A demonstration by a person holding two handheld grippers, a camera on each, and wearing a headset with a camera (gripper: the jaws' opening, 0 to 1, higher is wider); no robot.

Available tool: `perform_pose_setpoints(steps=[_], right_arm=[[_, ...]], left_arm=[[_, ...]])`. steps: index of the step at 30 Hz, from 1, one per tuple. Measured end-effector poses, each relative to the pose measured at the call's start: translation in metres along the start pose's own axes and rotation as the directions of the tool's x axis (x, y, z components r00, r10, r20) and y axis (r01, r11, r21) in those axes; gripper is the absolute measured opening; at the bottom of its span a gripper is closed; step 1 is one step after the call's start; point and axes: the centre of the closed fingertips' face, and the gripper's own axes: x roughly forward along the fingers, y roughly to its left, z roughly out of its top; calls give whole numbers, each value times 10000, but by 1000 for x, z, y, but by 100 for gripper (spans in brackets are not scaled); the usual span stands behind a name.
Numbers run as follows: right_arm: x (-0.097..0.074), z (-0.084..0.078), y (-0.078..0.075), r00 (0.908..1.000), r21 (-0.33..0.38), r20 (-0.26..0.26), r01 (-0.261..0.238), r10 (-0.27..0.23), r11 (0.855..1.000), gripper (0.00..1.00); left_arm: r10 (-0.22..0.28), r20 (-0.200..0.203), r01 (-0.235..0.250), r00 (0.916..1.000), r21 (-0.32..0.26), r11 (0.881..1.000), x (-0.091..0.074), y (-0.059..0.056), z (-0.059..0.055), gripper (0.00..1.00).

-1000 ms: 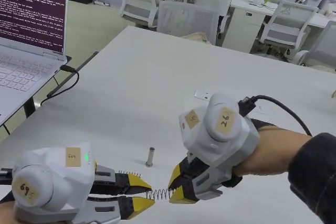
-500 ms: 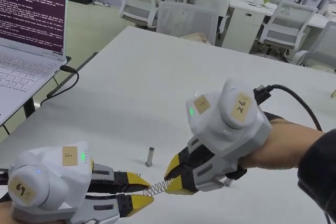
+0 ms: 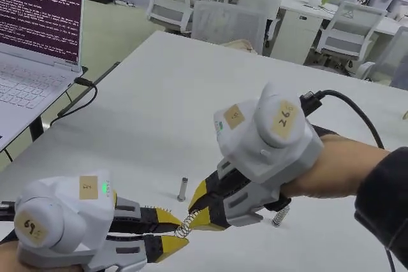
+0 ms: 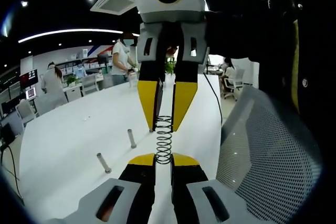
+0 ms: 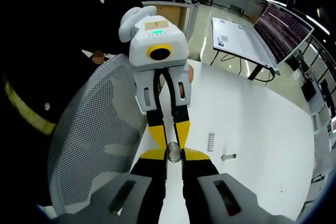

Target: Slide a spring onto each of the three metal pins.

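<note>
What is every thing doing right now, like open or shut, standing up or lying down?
left gripper, shut on one end of the held spring
right gripper, shut on its other end
held spring, spanning between both grippers
first pin, upright, bare
second pin, upright, bare
spare spring, lying on the table
laptop, open, screen lit

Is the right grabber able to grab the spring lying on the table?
Probably not yet: the right gripper is shut on the held spring, with the left gripper. The loose spring lies close, nothing blocking it.
</note>
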Motion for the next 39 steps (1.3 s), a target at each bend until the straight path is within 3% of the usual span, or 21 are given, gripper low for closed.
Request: perform_pose_setpoints(steps=[13,39], right_arm=[[3,7,2,9999,-119,-55,-104,103,9999,7],[6,7,5,9998,-70,-86,-169,168,9998,7]], left_arm=[[-137,-28,137,9999,19,9999,3,-2,0,3],[-337,-160,336,9993,-20,9994,5,-6,-2,3]])
